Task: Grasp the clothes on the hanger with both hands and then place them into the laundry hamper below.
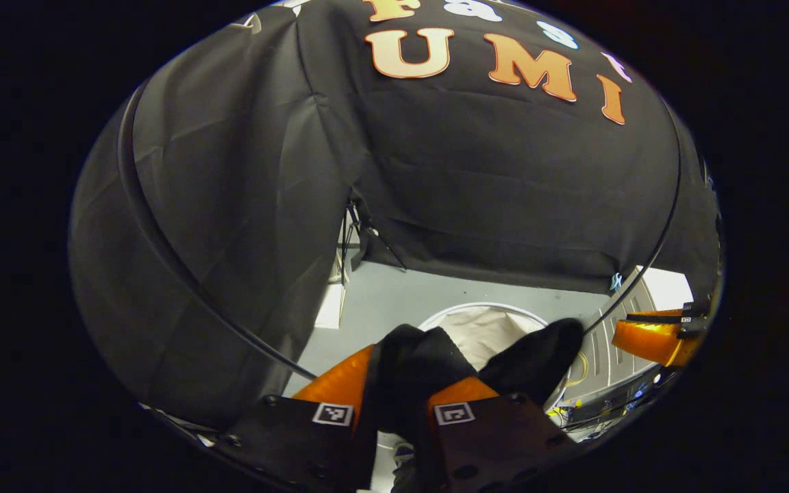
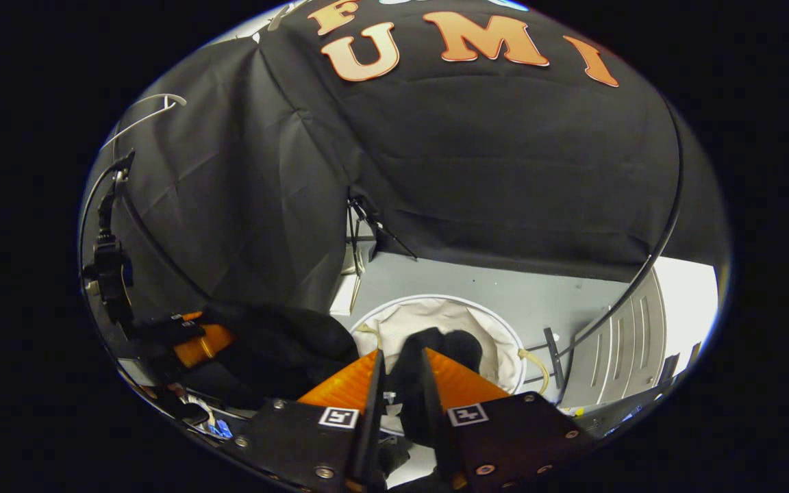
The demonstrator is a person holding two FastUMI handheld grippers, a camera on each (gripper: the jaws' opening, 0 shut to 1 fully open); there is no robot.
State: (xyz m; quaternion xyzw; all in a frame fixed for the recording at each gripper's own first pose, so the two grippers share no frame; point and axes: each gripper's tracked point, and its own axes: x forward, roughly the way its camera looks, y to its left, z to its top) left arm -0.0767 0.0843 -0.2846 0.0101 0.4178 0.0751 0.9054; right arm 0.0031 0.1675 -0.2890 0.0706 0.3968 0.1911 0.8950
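We count two grippers, one dark garment and one hamper. In the left gripper view, the left gripper (image 1: 403,383) has its jaws pinching the black garment (image 1: 435,363), low centre above the white-lined hamper (image 1: 483,322). In the right gripper view, the right gripper (image 2: 400,383) pinches it too; this view alone shows a white hanger (image 2: 144,113), upper left.

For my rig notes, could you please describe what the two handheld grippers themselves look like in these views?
The left gripper and the right gripper look alike: two wedge-shaped orange fingers with thin black inner faces, mounted on dark plates with visible screws. Each plate carries a small square black-and-white marker near the base of its finger. A black cable rises from the left gripper's body in the right gripper view.
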